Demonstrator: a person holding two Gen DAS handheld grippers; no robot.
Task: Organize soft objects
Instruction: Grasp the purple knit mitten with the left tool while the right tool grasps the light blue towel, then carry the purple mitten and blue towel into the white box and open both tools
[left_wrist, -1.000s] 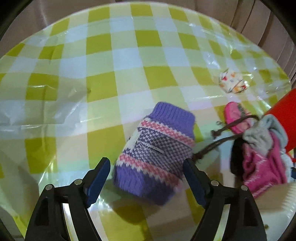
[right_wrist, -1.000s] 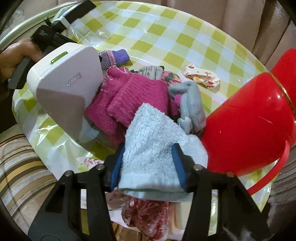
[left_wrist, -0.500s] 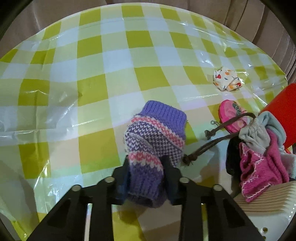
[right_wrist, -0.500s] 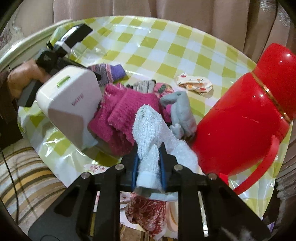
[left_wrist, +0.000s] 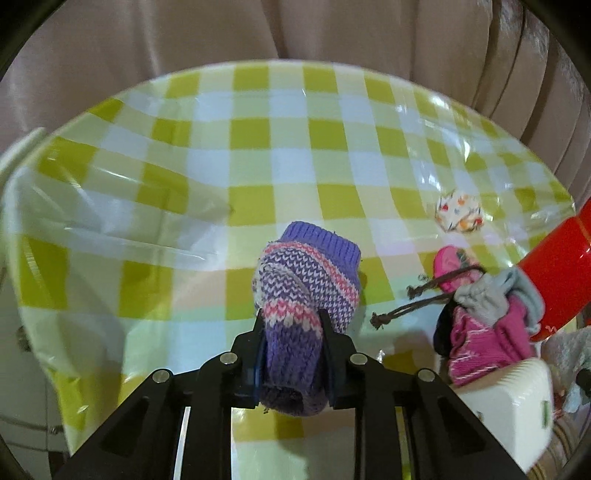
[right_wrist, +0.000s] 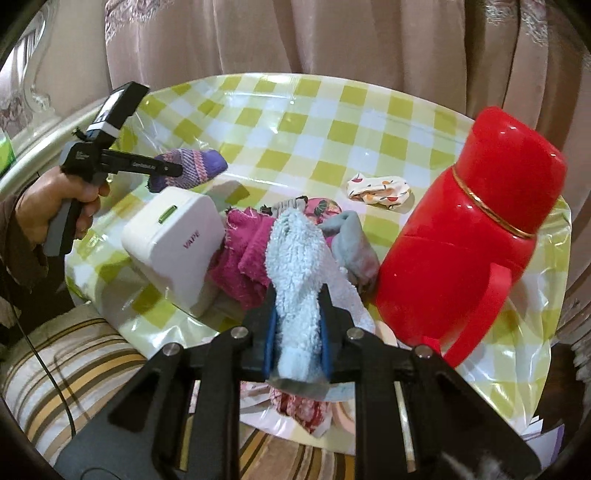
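Observation:
A purple knitted mitten (left_wrist: 306, 273) with pink and white stripes hangs above the checked tablecloth (left_wrist: 184, 177), pinched at its near end by my left gripper (left_wrist: 291, 325); the jaws are still closing on it. The right wrist view shows that same mitten (right_wrist: 195, 166) held up at the left. My right gripper (right_wrist: 298, 302) is shut on a fluffy light-blue cloth (right_wrist: 295, 251), lifted out of a pile of soft things: a pink knit piece (right_wrist: 247, 247) and a grey sock (right_wrist: 351, 240).
A tall red thermos (right_wrist: 469, 221) stands right of the pile, and a white box (right_wrist: 177, 240) lies left of it. A small patterned cloth (left_wrist: 460, 212) lies alone farther back. Curtains hang behind the table, and a striped cushion (right_wrist: 74, 354) sits below its near edge.
Both grippers went from open around their items to shut on them. The mitten and the light-blue cloth have both risen off the table and the pile.

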